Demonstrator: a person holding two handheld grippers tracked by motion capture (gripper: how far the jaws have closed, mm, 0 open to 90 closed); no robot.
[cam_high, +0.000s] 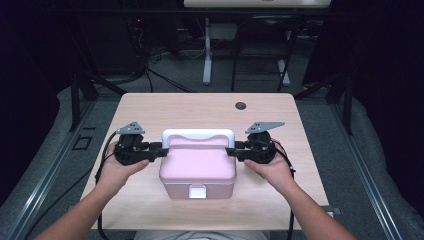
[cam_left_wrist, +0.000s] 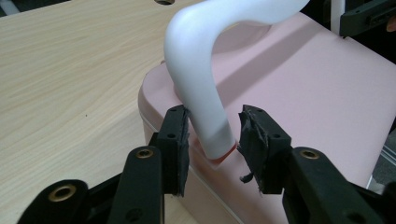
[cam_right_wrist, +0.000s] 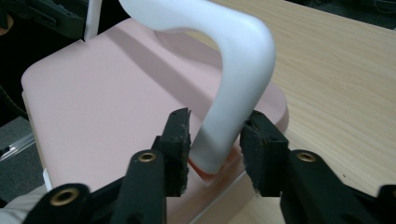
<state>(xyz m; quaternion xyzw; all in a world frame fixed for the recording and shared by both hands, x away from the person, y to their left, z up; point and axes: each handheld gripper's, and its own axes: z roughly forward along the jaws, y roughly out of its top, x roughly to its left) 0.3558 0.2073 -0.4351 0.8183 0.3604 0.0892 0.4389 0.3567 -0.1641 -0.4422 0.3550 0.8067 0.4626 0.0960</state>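
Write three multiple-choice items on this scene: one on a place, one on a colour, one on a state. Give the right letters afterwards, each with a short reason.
1. Where on the pink box do the two grippers sit?
A. Both at the front latch
B. One at each foot of the white handle
C. Both under the base

2. What colour is the latch on the box's front?
A. White
B. Black
C. Green

3. How does the lid stand?
A. Taken off and laid on the table
B. Swung wide open
C. Down on the box

Answers:
1 B: the left gripper and the right gripper each straddle one foot of the handle where it meets the lid.
2 A: the high view shows a white tab at the front middle.
3 C: the pink top lies flat over the body, latch side facing the person.
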